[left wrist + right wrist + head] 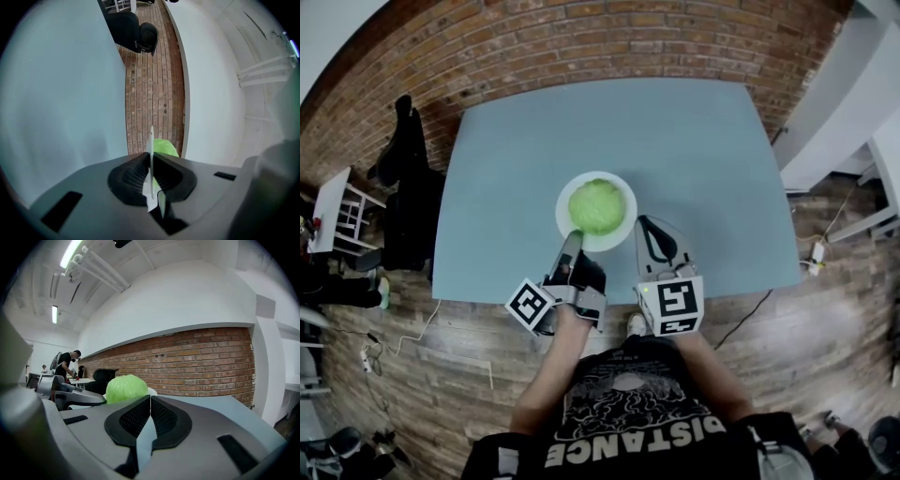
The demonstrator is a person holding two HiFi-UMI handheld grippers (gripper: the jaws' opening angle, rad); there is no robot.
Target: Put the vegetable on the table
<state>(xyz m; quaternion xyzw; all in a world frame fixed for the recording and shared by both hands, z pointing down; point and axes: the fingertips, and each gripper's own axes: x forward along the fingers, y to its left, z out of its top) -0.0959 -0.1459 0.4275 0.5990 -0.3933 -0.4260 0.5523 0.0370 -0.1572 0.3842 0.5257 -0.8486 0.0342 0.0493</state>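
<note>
In its own view the left gripper (151, 158) hides most of the green vegetable (167, 146); the plate (151, 136) shows edge-on only.

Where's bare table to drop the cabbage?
The table is bare from behind the plate to the far edge, with wide strips at both sides. It's crowded only at the near edge: left claw shut on the plate rim, right claw shut beside it, cabbage on the plate.

Plate (623, 188): on table (703, 141), toward near edge
Cabbage (597, 206): on plate
Left gripper (574, 235): on plate's near rim
Right gripper (646, 223): just right of plate
Chair (414, 211): left of table
</note>
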